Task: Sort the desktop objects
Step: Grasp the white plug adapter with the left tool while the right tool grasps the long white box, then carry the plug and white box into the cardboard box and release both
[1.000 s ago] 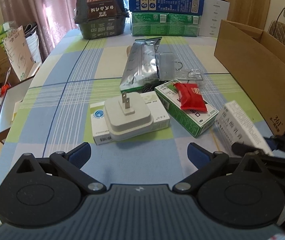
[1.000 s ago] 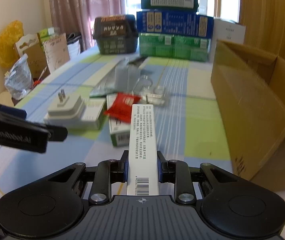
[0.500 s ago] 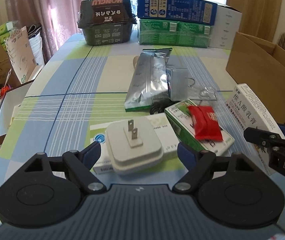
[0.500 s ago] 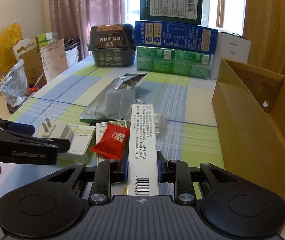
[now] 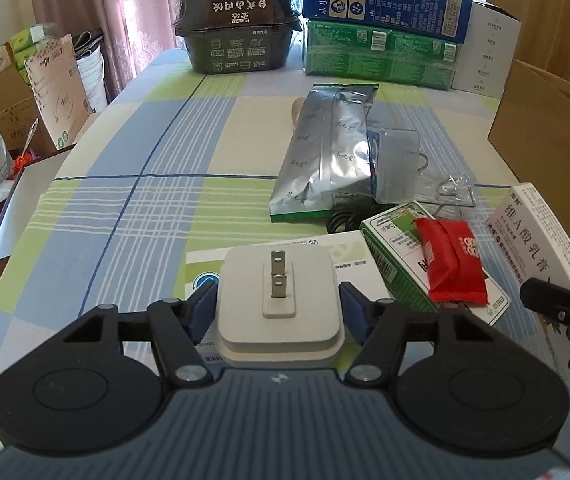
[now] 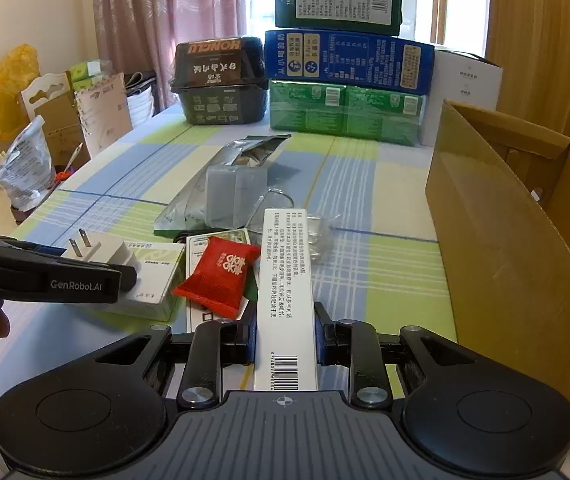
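Our left gripper (image 5: 279, 312) brackets the plug (image 5: 279, 308), jaws not clearly touching; right gripper (image 6: 285, 338) clamps the box (image 6: 285, 300). We squeeze squarely, then lift toward the carton (image 6: 525, 240) at two o'clock.

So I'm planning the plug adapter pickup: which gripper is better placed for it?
Left. The left gripper already straddles the white plug adapter, fingers on both sides. The right gripper is shut on the white medicine box.

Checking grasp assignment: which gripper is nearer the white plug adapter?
Left. The left gripper straddles the white plug adapter, fingers at its sides. The right gripper is off to its right, clamping a white carton.
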{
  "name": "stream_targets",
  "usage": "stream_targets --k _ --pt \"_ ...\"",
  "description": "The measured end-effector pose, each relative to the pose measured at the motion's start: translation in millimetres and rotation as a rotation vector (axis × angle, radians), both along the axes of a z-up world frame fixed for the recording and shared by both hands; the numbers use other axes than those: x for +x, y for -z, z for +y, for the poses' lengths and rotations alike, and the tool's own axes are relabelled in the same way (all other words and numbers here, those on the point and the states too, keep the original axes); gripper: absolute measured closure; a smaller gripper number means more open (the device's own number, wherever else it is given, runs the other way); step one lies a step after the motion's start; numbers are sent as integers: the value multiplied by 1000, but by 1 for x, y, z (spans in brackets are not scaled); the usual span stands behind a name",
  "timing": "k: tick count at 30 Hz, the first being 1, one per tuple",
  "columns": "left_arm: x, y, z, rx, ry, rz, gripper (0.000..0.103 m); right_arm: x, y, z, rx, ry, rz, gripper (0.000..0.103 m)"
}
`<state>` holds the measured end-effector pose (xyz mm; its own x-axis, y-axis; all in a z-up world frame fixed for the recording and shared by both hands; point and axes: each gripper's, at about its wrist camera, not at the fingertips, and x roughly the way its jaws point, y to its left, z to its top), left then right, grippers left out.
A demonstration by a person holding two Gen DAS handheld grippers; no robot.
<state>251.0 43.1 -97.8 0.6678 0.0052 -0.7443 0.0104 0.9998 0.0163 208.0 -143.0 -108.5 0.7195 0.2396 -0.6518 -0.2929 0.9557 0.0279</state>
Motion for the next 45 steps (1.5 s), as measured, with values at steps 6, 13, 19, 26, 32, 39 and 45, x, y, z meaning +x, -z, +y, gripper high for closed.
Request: stream_targets --k 6,13,19,26,32,39,45 --pt "-5 -4 -3 8 14 -4 43 -1 -3 -1 3 8 -11 80" --pt "-22 -15 -14 5 60 -18 43 -7 -8 -6 2 18 -17 80" --pt "-39 -26 -27 -3 106 -36 43 -20 -17 -14 2 31 -20 80" --pt "-61 -39 -41 2 124 -43 43 -43 -33 -21 6 36 -43 80" --pt "-84 -55 -48 -24 115 -47 43 -68 -51 -32 11 57 -69 80" --pt "-114 -73 -67 -37 143 -55 43 -98 -70 -51 18 103 -93 80" --pt "-134 -88 -83 -40 167 -73 43 -116 -90 -71 35 140 -116 80"
